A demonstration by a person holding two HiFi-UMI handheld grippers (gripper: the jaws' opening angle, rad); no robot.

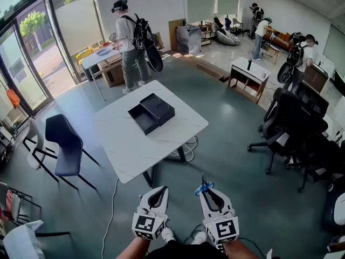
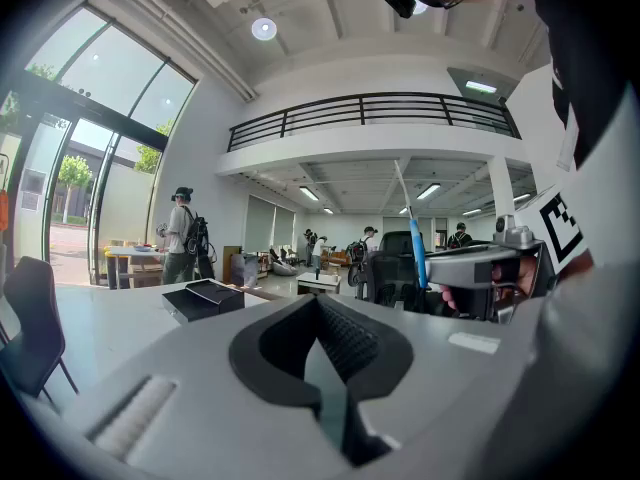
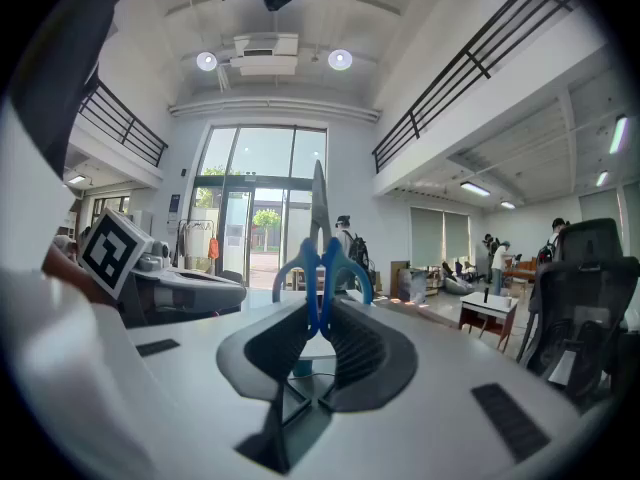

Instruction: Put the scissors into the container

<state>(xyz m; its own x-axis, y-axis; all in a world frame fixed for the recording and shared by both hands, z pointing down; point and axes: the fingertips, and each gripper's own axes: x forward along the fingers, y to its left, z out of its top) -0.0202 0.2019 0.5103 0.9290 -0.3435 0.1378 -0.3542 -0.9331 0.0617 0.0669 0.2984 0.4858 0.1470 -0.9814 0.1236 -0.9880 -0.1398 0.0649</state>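
Observation:
The black container (image 1: pixel 151 113) lies open on the white table (image 1: pixel 135 144), its lid beside it; in the left gripper view the container (image 2: pixel 203 298) shows far ahead. Blue-handled scissors (image 1: pixel 204 186) stand blades-up in my right gripper (image 1: pixel 206 192), which is shut on the handles. In the right gripper view the scissors (image 3: pixel 322 266) sit pinched between the pads of the right gripper (image 3: pixel 318 320). My left gripper (image 1: pixel 158 192) hangs beside it, short of the table's near edge, shut with nothing held. From the left gripper (image 2: pixel 325 353) the scissors (image 2: pixel 416 240) appear off to the right.
A dark chair (image 1: pixel 67 147) stands left of the table and black office chairs (image 1: pixel 291 123) to the right. A person with a backpack (image 1: pixel 132 42) stands beyond the table at another table. A cable (image 1: pixel 110 209) runs across the floor near the table leg.

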